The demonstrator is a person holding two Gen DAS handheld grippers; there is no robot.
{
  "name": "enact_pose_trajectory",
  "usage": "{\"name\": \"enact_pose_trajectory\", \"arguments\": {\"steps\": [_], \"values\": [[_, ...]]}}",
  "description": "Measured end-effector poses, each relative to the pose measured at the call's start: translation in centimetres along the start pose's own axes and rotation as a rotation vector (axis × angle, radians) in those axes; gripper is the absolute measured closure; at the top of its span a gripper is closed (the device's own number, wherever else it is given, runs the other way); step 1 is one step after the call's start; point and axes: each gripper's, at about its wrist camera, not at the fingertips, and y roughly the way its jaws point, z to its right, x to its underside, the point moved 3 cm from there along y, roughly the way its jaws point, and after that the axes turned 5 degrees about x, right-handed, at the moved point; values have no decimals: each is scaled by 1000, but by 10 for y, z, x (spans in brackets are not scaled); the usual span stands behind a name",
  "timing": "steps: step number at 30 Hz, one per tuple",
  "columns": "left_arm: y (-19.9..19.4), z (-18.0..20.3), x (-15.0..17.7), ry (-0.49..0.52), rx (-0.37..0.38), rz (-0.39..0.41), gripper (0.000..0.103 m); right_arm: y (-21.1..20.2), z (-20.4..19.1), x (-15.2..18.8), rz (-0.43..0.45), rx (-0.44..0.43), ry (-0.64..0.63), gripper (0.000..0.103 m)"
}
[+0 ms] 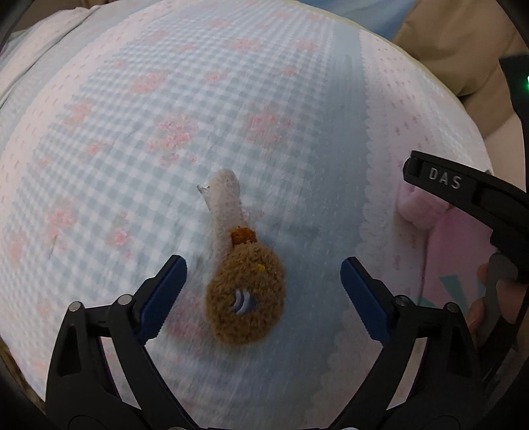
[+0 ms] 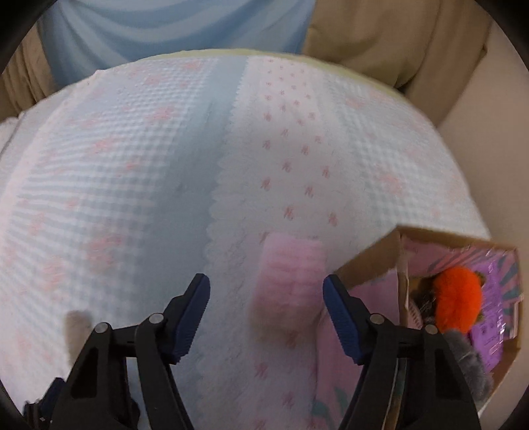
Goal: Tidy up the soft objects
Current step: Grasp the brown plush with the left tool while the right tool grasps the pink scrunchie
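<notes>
While the left tongs (image 1: 263,291) stand wide open above the bed cover (image 1: 139,139), a brown plush toy (image 1: 245,297) lies between the two blue pads (image 1: 165,297), touching neither of them. This toy has a round, fuzzy brown body with a small white and blue stitched mark on it, and a pale, long part (image 1: 226,205) goes out from it, away from the camera. Both parts rest flat on the cover, on its blue and white checked area with pink flower patterns. To the right in the left wrist view, part of the other black tool (image 1: 463,192) is visible with the letters DAS, and below it a pink soft object (image 1: 418,208) lies on the cover.

From the right wrist view, the right tongs (image 2: 266,317) are also open and hold nothing. A pink soft block (image 2: 289,281) lies on the white strip of the cover with small pink marks, between the pads and a little ahead of them; the picture is blurred here, so I cannot tell if it touches the right pad. Just to the right stands a cardboard box (image 2: 370,261), pink and purple inside. An orange fluffy ball (image 2: 458,299) sits in this box, and something grey and furry (image 2: 467,360) is at its near edge. Behind the bed, a blue cloth (image 2: 172,26) and a beige cloth (image 2: 396,39) are visible.
</notes>
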Motion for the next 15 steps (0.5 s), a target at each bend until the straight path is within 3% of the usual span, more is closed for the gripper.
{"name": "enact_pose_trajectory", "arguments": {"steps": [6, 13, 15], "values": [[17, 3, 2, -1, -24, 2, 23, 6, -6, 1, 33, 120, -26, 37], [23, 6, 4, 30, -56, 2, 33, 18, -17, 7, 22, 187, -24, 37], [27, 1, 3, 17, -54, -4, 40, 26, -18, 8, 6, 187, -17, 37]]}}
